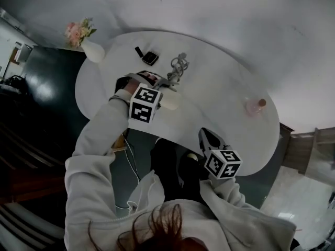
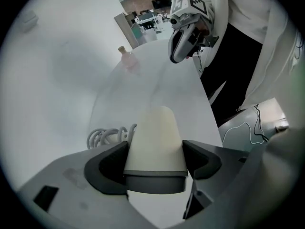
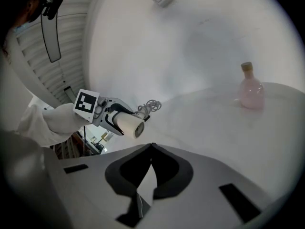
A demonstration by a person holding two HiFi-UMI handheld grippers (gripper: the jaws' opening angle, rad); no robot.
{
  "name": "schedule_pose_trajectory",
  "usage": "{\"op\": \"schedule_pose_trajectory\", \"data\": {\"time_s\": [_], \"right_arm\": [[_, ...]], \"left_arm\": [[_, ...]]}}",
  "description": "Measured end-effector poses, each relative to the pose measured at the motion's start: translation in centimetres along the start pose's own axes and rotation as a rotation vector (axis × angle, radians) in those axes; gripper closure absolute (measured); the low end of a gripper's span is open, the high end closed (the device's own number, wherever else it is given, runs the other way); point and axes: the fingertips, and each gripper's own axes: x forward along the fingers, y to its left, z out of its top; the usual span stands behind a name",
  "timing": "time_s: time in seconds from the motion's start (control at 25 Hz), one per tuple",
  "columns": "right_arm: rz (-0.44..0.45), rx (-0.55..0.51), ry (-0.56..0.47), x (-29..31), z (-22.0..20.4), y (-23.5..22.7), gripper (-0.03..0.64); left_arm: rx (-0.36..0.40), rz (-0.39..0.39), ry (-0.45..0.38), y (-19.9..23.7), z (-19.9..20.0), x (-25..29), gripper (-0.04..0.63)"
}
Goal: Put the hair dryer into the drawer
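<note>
The hair dryer has a cream barrel and a grey rear part. My left gripper is shut on that barrel and holds it above the white table. In the left gripper view the barrel sits pressed between both dark pads. Its white coiled cord trails on the tabletop behind it. My right gripper hangs at the table's near edge, shut and empty; its jaws meet at the tips. From there I see the dryer held up at the left. No drawer is in view.
A white vase with pink flowers stands at the table's far left. Two small dark objects lie near the cord. A pink bottle stands toward the right end. The person's body and dark legs are close to the near edge.
</note>
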Motion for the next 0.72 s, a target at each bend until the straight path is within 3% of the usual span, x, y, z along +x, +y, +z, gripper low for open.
{"op": "schedule_pose_trajectory", "data": {"time_s": [0.16,0.28,0.32,0.4,0.44,0.64,0.72], "right_arm": [[0.092,-0.035,0.043,1.6,-0.8,2.2,0.567],[0.211,-0.056,0.081,3.3,-1.4,4.4,0.568],[0.262,-0.048,0.104,3.9,-1.7,5.3,0.547],[0.365,0.000,0.146,4.9,-2.0,7.2,0.390],[0.411,0.032,0.155,5.3,-2.0,8.1,0.357],[0.587,0.198,0.163,7.8,-0.9,12.8,0.239],[0.618,0.268,0.166,9.6,-0.6,14.8,0.235]], "left_arm": [[-0.045,-0.014,0.051,-2.1,-1.7,-0.9,0.244],[-0.068,-0.017,0.047,-3.0,-1.9,-1.4,0.244],[-0.073,-0.015,0.042,-3.1,-1.9,-1.6,0.244],[-0.078,0.000,0.038,-3.5,-1.8,-2.2,0.244],[-0.081,0.010,0.035,-3.8,-1.8,-2.6,0.244],[-0.122,0.066,-0.008,-6.1,-2.2,-4.9,0.244],[-0.145,0.078,-0.027,-7.7,-3.0,-5.9,0.244]]}}
